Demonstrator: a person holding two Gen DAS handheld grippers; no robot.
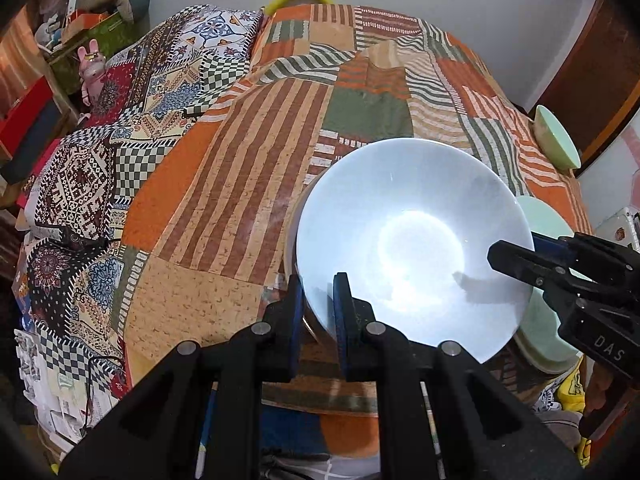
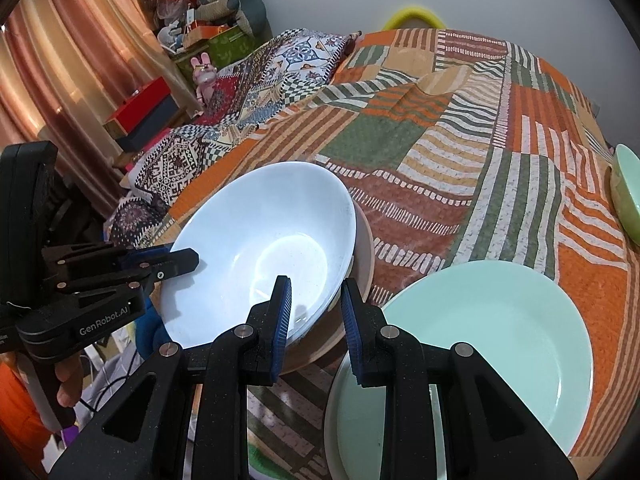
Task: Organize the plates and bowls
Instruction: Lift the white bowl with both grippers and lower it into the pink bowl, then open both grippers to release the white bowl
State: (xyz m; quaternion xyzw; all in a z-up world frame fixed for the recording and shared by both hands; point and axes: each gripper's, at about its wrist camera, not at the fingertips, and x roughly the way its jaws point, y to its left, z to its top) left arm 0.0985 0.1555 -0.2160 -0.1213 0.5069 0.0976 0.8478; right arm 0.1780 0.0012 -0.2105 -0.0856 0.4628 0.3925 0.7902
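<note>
Where grippers clamp, glossy round bowl (image 1: 412,240)

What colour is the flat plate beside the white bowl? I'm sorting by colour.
Pale mint green plate, clearest in the right wrist view.

Both grippers were matte black plastic, speckled, with angular arms cut by triangular holes and round silver pins at the joints. The left gripper (image 1: 318,312) and the right gripper (image 2: 316,312) each ended in two ribbed blue pads (image 2: 281,312). White lettering marked the bodies behind the fingers: "GenRobot.AI" on the left, "DAS" on the right.
</note>
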